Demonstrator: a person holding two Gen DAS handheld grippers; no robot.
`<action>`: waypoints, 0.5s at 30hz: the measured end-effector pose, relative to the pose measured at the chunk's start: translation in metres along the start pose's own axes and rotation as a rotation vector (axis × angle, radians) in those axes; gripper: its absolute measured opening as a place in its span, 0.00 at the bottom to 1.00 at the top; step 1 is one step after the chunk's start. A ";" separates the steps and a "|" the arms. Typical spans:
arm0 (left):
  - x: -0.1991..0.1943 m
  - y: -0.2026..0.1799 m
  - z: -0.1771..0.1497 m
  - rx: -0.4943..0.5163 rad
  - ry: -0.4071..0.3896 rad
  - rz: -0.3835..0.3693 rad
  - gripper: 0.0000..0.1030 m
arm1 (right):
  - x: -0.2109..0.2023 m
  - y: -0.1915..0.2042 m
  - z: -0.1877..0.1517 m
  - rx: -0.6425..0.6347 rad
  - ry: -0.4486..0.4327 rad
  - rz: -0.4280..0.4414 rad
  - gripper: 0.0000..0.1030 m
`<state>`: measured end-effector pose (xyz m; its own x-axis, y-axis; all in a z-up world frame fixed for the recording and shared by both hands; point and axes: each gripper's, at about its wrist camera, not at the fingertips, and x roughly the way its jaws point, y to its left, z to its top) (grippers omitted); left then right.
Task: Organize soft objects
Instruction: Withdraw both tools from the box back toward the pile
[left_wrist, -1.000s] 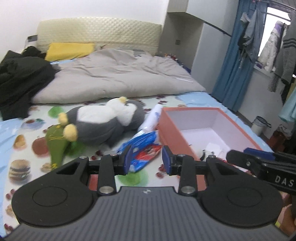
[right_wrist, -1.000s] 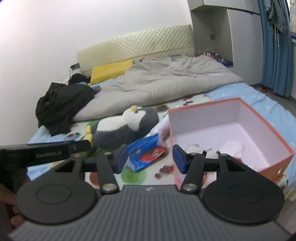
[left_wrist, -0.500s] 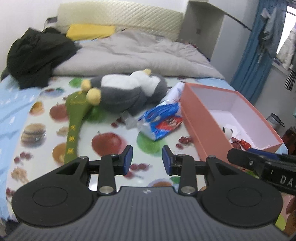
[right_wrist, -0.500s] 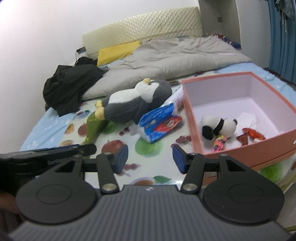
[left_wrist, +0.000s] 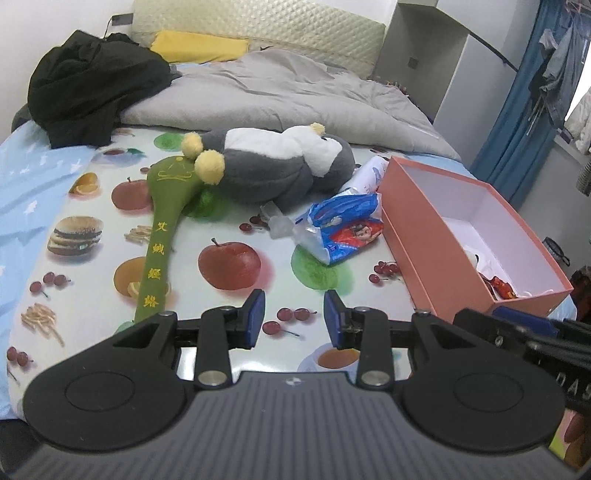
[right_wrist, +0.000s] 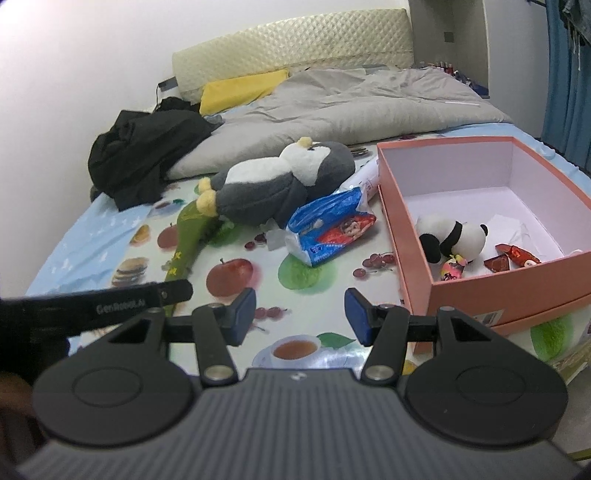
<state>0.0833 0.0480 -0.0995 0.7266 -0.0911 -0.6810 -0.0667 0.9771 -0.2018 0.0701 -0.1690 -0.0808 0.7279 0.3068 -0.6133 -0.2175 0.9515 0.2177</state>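
The grey-and-white penguin plush (right_wrist: 280, 184) lies on the bed beside the pink box (right_wrist: 402, 236); it looks light, squashy and non-fragile, best pinched at a yellow foot or mid-body. Left tool (left_wrist: 293, 319) and right tool (right_wrist: 300, 316) both hover open and empty above the fruit-print sheet (left_wrist: 229, 295). Grey duvet (left_wrist: 295, 92) and blue curtain (left_wrist: 509, 122) lie beyond.

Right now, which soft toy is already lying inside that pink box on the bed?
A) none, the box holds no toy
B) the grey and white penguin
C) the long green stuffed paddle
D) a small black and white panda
D: the right wrist view shows the small panda lying on the floor of the pink box, while the penguin and the green paddle lie outside it on the bed sheet.
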 end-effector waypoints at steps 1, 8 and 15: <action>0.002 0.002 -0.001 -0.009 0.001 -0.002 0.39 | 0.000 0.001 -0.001 -0.004 0.004 -0.002 0.54; 0.015 0.013 0.006 -0.044 0.007 0.000 0.39 | 0.007 0.006 0.012 -0.016 0.005 -0.004 0.54; 0.043 0.019 0.016 -0.028 0.012 0.026 0.39 | 0.041 0.000 0.024 0.041 0.024 0.013 0.54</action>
<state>0.1245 0.0654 -0.1209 0.7164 -0.0678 -0.6944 -0.1046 0.9736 -0.2029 0.1156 -0.1570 -0.0884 0.7095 0.3201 -0.6279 -0.1995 0.9457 0.2567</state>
